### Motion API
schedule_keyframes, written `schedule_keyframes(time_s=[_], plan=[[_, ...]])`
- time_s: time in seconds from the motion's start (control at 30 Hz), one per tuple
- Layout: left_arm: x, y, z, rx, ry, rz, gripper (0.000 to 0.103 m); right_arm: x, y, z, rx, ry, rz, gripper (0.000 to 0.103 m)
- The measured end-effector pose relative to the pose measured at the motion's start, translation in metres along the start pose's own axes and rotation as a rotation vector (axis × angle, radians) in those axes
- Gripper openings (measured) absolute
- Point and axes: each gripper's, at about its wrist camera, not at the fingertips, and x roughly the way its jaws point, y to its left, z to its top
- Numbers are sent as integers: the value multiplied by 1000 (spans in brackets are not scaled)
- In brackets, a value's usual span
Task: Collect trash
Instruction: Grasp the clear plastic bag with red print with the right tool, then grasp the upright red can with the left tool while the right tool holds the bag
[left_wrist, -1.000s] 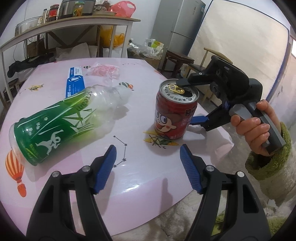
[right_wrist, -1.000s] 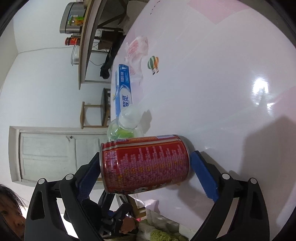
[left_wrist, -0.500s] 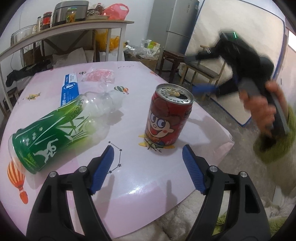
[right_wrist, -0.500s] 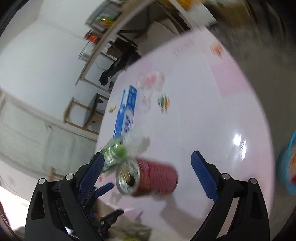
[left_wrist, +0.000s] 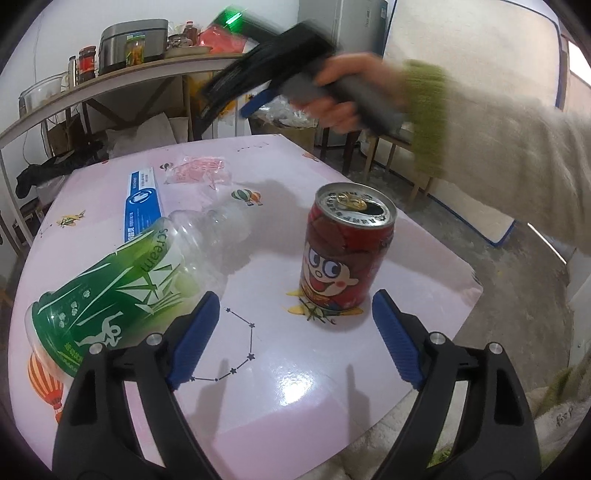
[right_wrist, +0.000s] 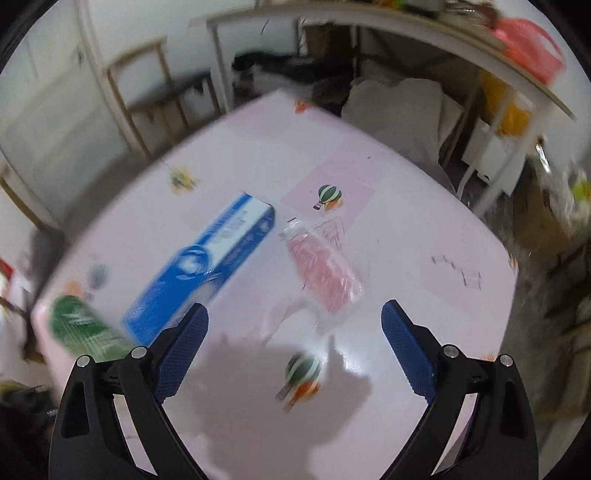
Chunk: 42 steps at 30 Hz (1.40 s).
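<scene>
Your left gripper (left_wrist: 295, 328), jaws just widened, grips nothing, the upright red metal can (left_wrist: 345, 247) standing just beyond its ribbed blue pads (left_wrist: 194, 341) beside a toppled green-labelled clear plastic bottle (left_wrist: 122, 280); your right gripper (right_wrist: 293, 349) gapes empty over a crinkly pink wrapper (right_wrist: 323, 275) on the glossy pink table (right_wrist: 424, 236).

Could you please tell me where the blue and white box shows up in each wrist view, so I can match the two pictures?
Left wrist view: the blue and white box lies flat at upper left of the table, behind the green bottle.
Right wrist view: the box is left of centre, blurred, running diagonally above the left fingertip.
Shared landmark: the pink plastic packet, lying beside the box in both.
</scene>
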Motion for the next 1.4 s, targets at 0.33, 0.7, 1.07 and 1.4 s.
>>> schedule_keyframes(time_s=[0.33, 0.7, 1.07, 1.4], plan=[[-2, 1, -1, 7, -8, -3, 82, 87, -34, 15, 123, 161, -63, 51], [-4, -4, -4, -5, -7, -10, 82, 10, -92, -86, 483, 57, -56, 29], [3, -22, 4, 44, -5, -1, 83, -96, -65, -244, 777, -123, -110, 29], [35, -28, 32, -4, -21, -10, 83, -107, -19, -306, 856, -171, -94, 29]])
